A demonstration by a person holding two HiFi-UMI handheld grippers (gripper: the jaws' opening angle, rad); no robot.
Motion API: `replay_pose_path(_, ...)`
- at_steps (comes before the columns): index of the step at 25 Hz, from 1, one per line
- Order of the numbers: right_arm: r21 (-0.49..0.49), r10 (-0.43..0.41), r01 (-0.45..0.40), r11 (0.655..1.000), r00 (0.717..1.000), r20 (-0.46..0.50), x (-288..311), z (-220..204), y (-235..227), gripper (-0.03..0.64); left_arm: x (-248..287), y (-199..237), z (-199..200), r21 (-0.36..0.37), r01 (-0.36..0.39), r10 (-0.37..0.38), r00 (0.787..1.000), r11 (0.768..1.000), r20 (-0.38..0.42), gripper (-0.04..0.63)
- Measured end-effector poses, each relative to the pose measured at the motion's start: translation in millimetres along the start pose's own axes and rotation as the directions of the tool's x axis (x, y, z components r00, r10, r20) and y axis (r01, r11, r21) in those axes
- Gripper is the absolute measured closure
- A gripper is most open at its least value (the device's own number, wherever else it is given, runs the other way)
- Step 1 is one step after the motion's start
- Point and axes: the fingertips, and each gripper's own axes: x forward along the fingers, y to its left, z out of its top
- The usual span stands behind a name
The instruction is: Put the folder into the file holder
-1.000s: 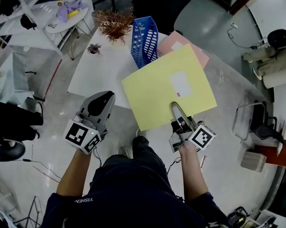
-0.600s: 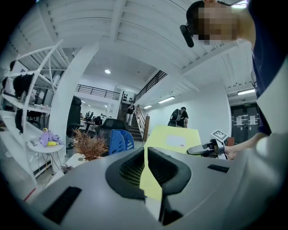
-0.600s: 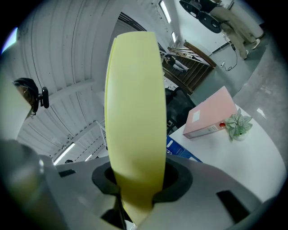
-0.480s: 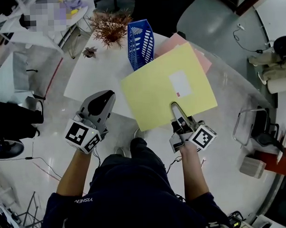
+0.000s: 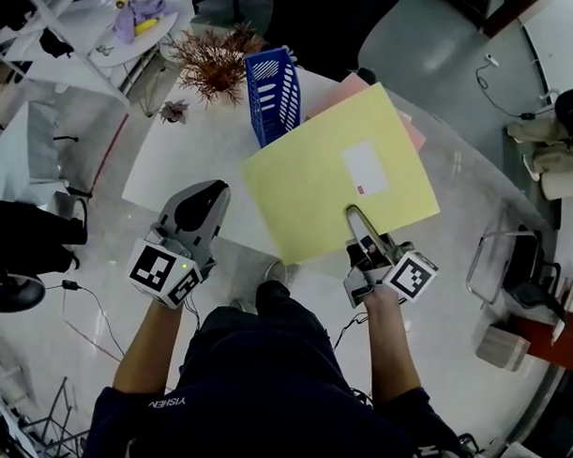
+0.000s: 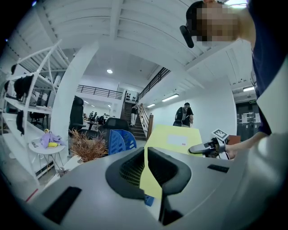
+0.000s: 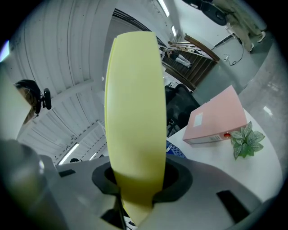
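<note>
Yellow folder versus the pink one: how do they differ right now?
The yellow folder is thin and held in the air, clamped at its near edge by the right gripper. The pink folder is thick and lies flat on the white table. Both carry a white label.

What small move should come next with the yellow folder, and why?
Probably move the folder closer to the blue holder and start tipping it upright. The right hand-held gripper clamps its near edge. In the head view its broad face shows from above, and its edge is beside the holder, not over the open top.
</note>
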Motion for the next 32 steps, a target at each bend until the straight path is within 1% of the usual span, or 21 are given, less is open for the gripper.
replay_pose_path(3, -0.006, 0.01, -0.01, 1.0, 1.0, -0.005, 2, 11, -5, 0.476, 10, 0, 0, 0.001, -0.012, 0.012, 1.0, 1.0, 0.001, 0.548)
replay_pose_path(7, -0.038, 0.04, -0.041, 0.998, 0.999, -0.009, 6, 25, -5, 0.476, 18, -1, 2, 0.004, -0.024, 0.024, 1.0, 1.0, 0.003, 0.548)
replay_pose_path(14, -0.038, 0.036, -0.036, 0.999, 0.999, -0.004, 9, 38, -10, 0.476, 26, 0, 6, 0.009, -0.033, 0.033, 0.999, 0.999, 0.006, 0.548)
replay_pose_path(17, -0.077, 0.049, -0.05, 0.996, 0.999, -0.007, 11, 43, -6, 0.476, 28, 1, 7, 0.009, -0.034, 0.034, 0.999, 0.999, 0.008, 0.548)
replay_pose_path(22, -0.108, 0.022, -0.022, 0.994, 1.0, 0.001, 8, 49, -6, 0.476, 34, 5, 8, 0.007, -0.019, 0.019, 1.0, 1.0, 0.011, 0.548)
replay_pose_path(25, -0.114, -0.01, 0.011, 0.993, 1.0, 0.016, 5, 51, -6, 0.476, 37, 6, 9, 0.005, 0.001, -0.001, 1.0, 1.0, 0.013, 0.548)
replay_pose_path(28, -0.163, -0.017, 0.021, 0.986, 0.999, 0.027, 7, 54, 0, 0.476, 40, 11, 10, 0.005, 0.024, -0.024, 1.0, 1.0, 0.015, 0.548)
replay_pose_path(32, -0.197, -0.068, 0.076, 0.977, 0.996, 0.051, 6, 53, 4, 0.476, 42, 19, 12, 0.005, 0.062, -0.062, 0.998, 0.998, 0.019, 0.548)
